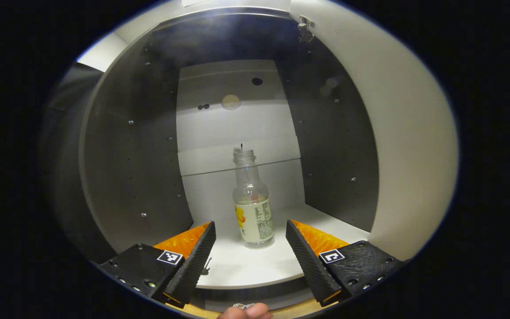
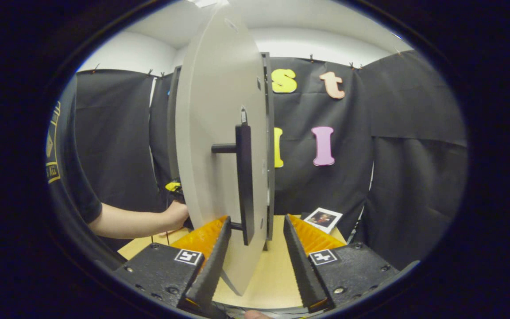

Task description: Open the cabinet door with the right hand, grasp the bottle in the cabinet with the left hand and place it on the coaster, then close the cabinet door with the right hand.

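Observation:
A clear, uncapped glass bottle (image 1: 253, 208) with a white and yellow label stands upright on the cabinet's white floor (image 1: 246, 266). My left gripper (image 1: 250, 225) is open at the cabinet mouth; the bottle stands farther in, in line with the gap, untouched. In the right gripper view the pale cabinet door (image 2: 213, 133) is swung open and seen nearly edge-on. Its dark bar handle (image 2: 245, 177) reaches down between the fingers of my open right gripper (image 2: 256, 219), which do not press on it. A square white coaster (image 2: 323, 218) with a picture lies on the wooden table (image 2: 277, 266).
A glass shelf (image 1: 219, 168) crosses the cabinet behind the bottle's neck. Dark side walls (image 1: 135, 168) and the open door's inner face (image 1: 414, 155) hem in the left gripper. A person's forearm (image 2: 140, 221) reaches behind the door.

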`<state>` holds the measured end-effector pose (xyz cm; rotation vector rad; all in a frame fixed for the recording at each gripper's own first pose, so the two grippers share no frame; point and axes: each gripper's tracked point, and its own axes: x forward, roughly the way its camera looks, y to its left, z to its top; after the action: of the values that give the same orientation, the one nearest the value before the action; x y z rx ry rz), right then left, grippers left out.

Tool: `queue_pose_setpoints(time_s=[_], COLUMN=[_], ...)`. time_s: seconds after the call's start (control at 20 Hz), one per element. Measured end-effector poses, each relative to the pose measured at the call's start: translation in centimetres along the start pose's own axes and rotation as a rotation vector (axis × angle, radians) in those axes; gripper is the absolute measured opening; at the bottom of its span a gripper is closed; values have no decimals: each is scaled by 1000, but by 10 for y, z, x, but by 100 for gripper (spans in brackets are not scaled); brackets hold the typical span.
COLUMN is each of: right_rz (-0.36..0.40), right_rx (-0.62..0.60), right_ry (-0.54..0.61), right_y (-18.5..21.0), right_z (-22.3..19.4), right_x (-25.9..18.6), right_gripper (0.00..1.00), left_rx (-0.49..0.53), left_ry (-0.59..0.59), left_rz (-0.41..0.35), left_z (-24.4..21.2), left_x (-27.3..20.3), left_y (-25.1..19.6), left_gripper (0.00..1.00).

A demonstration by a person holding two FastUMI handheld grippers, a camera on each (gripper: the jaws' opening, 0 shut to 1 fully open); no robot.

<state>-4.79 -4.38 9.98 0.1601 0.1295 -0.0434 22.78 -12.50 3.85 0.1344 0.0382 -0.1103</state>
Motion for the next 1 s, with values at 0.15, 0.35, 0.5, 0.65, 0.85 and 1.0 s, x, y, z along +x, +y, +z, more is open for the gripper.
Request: queue_pose_setpoints(time_s=[0.15, 0.35, 0.5, 0.65, 0.85, 1.0], right_rz=[-46, -127, -192, -272, -321, -316], right_rx=[35, 88, 128, 141, 172, 157], right_ry=[-6, -3, -9, -20, -26, -24], right_y=[-8, -33, -49, -62, -72, -71], right_z=[-2, -5, -6, -4, -4, 0], right_x=[0, -5, -8, -16, -20, -18], right_gripper=[81, 81, 81, 81, 81, 81], left_rx=[-1, 13, 6, -27, -74, -82], left_ry=[-16, -43, -86, -84, -57, -62], left_rz=[3, 32, 29, 38, 50, 35], left_z=[6, 21, 38, 41, 33, 34], left_x=[27, 49, 64, 81, 91, 92], left_y=[-1, 2, -2, -6, -9, -16], left_gripper=[96, 96, 96, 96, 92, 76])
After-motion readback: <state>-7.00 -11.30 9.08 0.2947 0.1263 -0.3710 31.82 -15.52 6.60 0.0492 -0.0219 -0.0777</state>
